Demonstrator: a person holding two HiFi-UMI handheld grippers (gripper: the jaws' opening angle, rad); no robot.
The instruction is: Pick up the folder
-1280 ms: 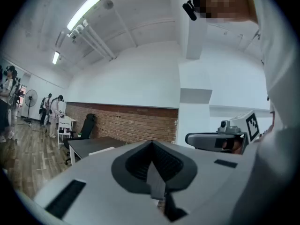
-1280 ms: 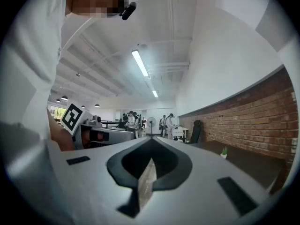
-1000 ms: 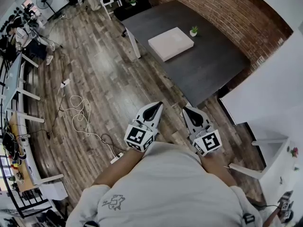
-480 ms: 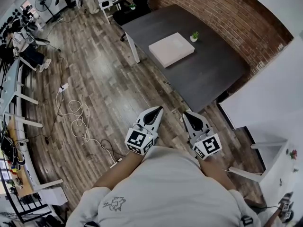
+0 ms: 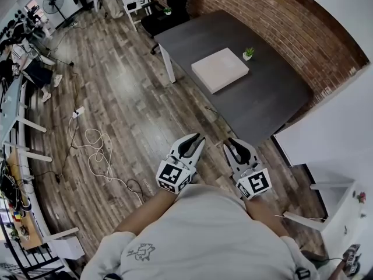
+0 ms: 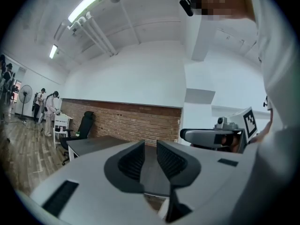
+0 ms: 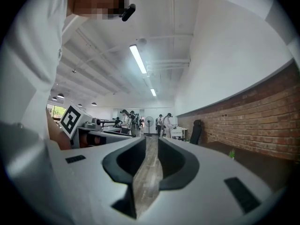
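Observation:
The folder (image 5: 220,69), a pale pinkish flat block, lies on the dark grey table (image 5: 274,98) by the brick wall, well ahead of both grippers. My left gripper (image 5: 195,140) and right gripper (image 5: 231,143) are held level close to the person's body, over the wood floor short of the table's near corner. Both pairs of jaws are opening, with a narrow gap and nothing between them. Past the left gripper (image 6: 150,146) the left gripper view shows the table top (image 6: 91,144). The right gripper (image 7: 151,142) looks along the floor beside the brick wall.
A small potted plant (image 5: 249,53) stands on the table just beyond the folder. A black office chair (image 5: 154,16) sits at the table's far end. White cables (image 5: 96,142) trail on the floor at left. A white table (image 5: 326,127) stands at right. People stand far off (image 5: 23,57).
Both grippers have moved forward toward the table, which now sits lower and nearer in the head view. Both pairs of jaws, shut before, now show a small gap.

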